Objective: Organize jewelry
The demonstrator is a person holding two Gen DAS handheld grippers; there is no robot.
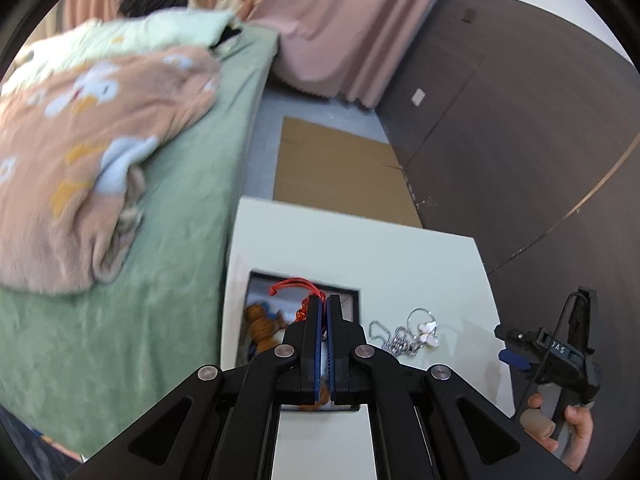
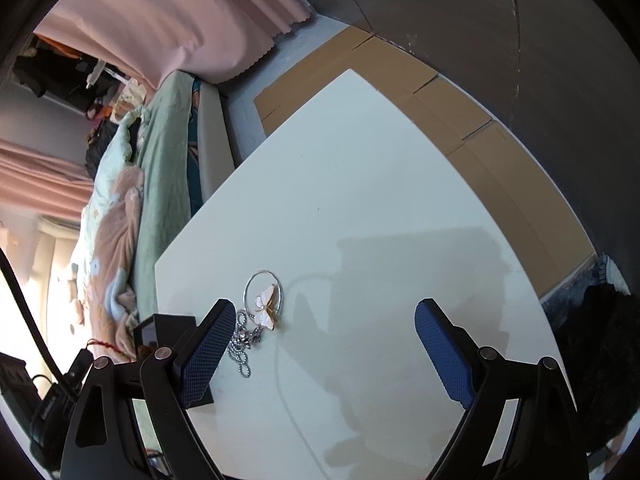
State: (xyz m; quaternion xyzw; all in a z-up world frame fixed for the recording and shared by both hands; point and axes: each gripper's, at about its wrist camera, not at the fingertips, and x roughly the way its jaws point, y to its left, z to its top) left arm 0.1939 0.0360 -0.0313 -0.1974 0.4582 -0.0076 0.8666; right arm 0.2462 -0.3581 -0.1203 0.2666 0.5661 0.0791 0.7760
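My left gripper (image 1: 324,300) is shut, and a red cord (image 1: 294,285) loops out from its fingertips. It hangs over an open black box (image 1: 344,291) that holds brown beads (image 1: 260,326). To the right of the box, on the white table (image 1: 400,248), lie a silver ball chain (image 1: 390,338) and a butterfly pendant (image 1: 428,330) on a thin ring. In the right wrist view the butterfly pendant (image 2: 267,307) and ball chain (image 2: 240,354) lie just inside the left finger of my right gripper (image 2: 326,340). That gripper stands open above the table with nothing between its pads. The black box (image 2: 160,326) shows at the left.
A bed (image 1: 188,216) with a green sheet and a peach blanket (image 1: 80,152) runs along the table's left side. Flat cardboard (image 1: 336,168) covers the floor beyond the table, with pink curtains (image 1: 340,28) and a dark wall panel (image 1: 520,120) behind. A hand (image 1: 576,428) holds the right gripper.
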